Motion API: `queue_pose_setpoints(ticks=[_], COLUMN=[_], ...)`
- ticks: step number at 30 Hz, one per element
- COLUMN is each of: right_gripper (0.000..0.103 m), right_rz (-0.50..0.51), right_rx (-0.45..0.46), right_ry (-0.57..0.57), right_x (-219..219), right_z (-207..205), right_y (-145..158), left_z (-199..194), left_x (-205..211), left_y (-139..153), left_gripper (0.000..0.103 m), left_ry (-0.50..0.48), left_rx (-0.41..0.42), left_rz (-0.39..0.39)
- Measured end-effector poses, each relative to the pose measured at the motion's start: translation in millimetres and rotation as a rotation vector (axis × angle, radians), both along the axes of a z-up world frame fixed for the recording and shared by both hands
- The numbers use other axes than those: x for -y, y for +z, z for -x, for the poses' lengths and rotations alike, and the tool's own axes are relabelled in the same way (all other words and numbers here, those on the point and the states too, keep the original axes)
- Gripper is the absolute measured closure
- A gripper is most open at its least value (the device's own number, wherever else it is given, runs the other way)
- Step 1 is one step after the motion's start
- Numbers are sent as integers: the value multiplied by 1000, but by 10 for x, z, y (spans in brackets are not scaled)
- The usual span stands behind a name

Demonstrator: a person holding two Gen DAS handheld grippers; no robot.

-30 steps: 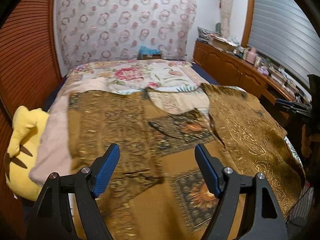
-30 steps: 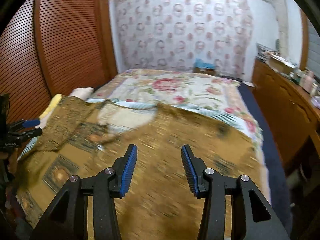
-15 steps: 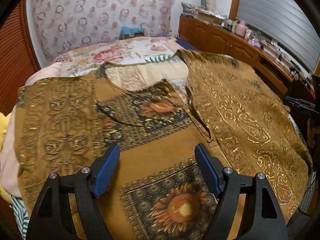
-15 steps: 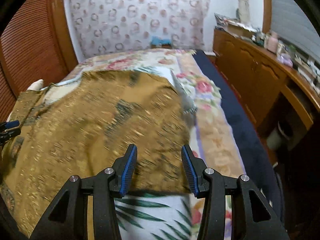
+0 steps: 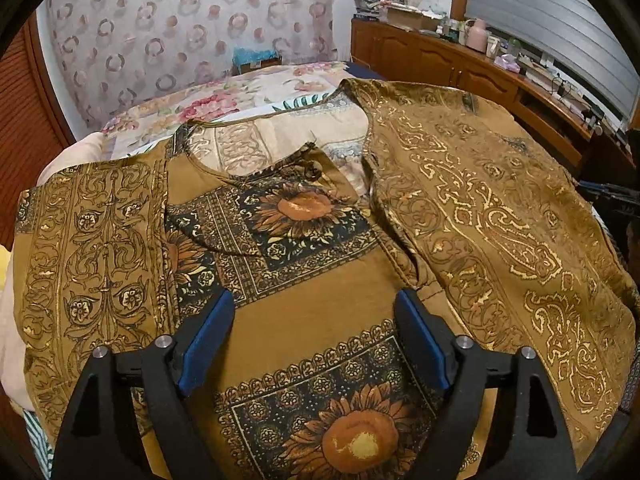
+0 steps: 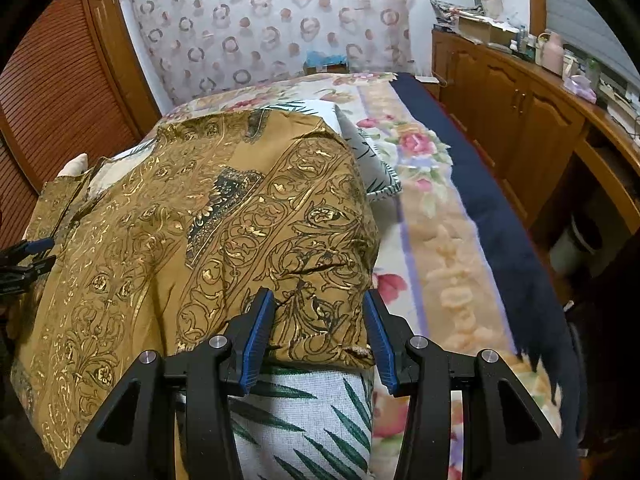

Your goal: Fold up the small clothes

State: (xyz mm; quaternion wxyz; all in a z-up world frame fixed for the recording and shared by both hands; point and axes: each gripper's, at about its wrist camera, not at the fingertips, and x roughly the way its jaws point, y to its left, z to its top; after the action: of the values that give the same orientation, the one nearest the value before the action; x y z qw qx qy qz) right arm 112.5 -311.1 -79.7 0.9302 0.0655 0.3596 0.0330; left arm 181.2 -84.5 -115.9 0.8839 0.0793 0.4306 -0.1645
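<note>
A brown tunic (image 5: pixel 312 312) with gold scrollwork and sunflower panels lies spread flat on the bed, neckline away from me. My left gripper (image 5: pixel 314 300) hovers over its chest, its jaws opening, with only flat cloth showing beneath the gap. The tunic's right sleeve (image 6: pixel 304 240) drapes over a leaf-print cushion. My right gripper (image 6: pixel 317 296) stands open just above that sleeve's hem, the blue pads either side of the cloth edge without pinching it. Each gripper shows at the edge of the other's view: the left gripper (image 6: pixel 28 256) and the right gripper (image 5: pixel 612 192).
The bed's floral blanket (image 6: pixel 424 184) and a navy sheet edge (image 6: pixel 492 216) run along the right. A leaf-print cushion (image 6: pixel 312 412) lies under the sleeve. A wooden cabinet (image 6: pixel 520 112) with clutter on top lines the right wall; louvred wooden doors (image 6: pixel 56 92) stand on the left.
Both grippers have dropped closer to the tunic. The left view swung from the left sleeve to the chest and its jaws spread a little. The right view swung to the right sleeve's hem.
</note>
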Motion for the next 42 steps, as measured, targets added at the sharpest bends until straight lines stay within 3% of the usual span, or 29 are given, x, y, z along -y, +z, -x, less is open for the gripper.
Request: queue_pose_setpoints(ticks=[1,3,8,11,13,18,24,30,36,42], right_gripper=[59,60,63,76,85,95,97,97,97,96], right_rz=[2,7,72,116,162,176,161,146,126,96], right_rx=[1,6,1,3,4,17,124,195,144,93], right_ry=[4,10,11,-1,-12,1,35,167,254,265], right_x=[14,445,464,448,435,425,323,-98,-328,-298], right_z=[-15,94,84,104,123,155,221,268,218,184], right_y=[1,63,91,111,132,163,420,566,329,152], left_z=[-1,-13,-14,-13,-40,-38,-34,-26,-31,45], left_x=[3,15,25,24,16,13,13,12,-5,-31], left_y=[-1,-1,2,0,-22,-23,-25,-25,-9,107], left_gripper=[17,16,15,12,1,0,0,0,0,0], left_ry=[-3,-5,-5,-3,24,35,35,34,36,47], left_rx=[-2,-2,-1,-2,-14,-20,-20,-21,-14,53], left_rz=[0,-4,-5,-7,-17,-15,-16,-16,-19,-5])
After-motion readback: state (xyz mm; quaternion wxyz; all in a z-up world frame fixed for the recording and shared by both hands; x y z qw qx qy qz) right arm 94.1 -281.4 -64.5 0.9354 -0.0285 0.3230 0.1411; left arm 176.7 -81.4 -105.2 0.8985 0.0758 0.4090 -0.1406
